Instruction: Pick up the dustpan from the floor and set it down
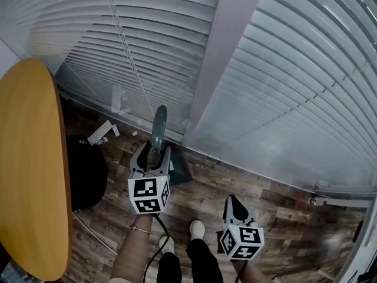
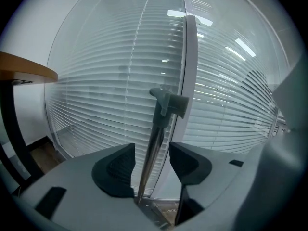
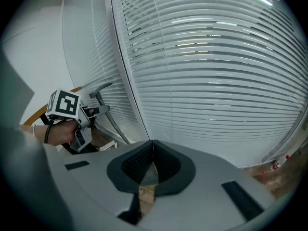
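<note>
Wood floor (image 1: 277,199) is carrying a likely light, stiff dustpan (image 1: 178,170); left hand-held gripper (image 1: 154,152), jaws apart, is straddling its handle (image 2: 156,129), the natural hold; right hand-held gripper (image 1: 235,201) is hanging closed, empty.

It looked like an office meeting room. White horizontal slatted blinds (image 1: 306,87) hung behind glass walls, split by a white frame post (image 1: 221,58). A round orange wooden tabletop (image 1: 29,170) stood on the brown wood-plank floor (image 1: 235,187), and ceiling strip lights (image 2: 178,13) were mirrored in the glass.
</note>
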Available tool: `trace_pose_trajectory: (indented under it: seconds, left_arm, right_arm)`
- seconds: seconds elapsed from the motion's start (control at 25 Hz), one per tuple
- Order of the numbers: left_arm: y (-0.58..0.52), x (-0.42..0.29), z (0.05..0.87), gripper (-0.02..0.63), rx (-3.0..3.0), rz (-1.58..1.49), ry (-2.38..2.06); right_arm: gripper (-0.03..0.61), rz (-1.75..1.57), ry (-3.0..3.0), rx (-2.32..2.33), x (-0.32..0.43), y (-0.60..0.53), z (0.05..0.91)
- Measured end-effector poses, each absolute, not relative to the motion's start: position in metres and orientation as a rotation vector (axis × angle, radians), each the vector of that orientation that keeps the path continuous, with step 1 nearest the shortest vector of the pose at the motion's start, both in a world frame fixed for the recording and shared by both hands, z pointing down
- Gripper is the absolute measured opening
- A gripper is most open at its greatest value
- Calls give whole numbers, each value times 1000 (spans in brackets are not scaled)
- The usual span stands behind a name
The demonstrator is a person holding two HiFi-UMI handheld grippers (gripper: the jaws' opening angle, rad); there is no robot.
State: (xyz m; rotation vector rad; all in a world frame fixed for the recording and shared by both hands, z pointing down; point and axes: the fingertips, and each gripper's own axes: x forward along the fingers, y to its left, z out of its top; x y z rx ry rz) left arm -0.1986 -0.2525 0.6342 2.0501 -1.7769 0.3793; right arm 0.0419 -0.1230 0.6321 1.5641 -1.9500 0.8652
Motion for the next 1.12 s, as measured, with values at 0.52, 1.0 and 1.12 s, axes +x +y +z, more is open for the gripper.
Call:
trace_pose_trajectory:
  seconds: [0.52,1.0,1.12]
  left_arm:
    - [-256,-196,631,104,2063,437,-1840]
    - [-226,-202,607,91,2066,484,-1873]
    - [-212,-199,596,91,2075,469,-1879]
  right_arm:
    - [32,889,-1932,1578,47,-120,639]
    - [32,886,-1953,1613,47,-118,621]
    - [32,886,-1957,1641,47,-113,613]
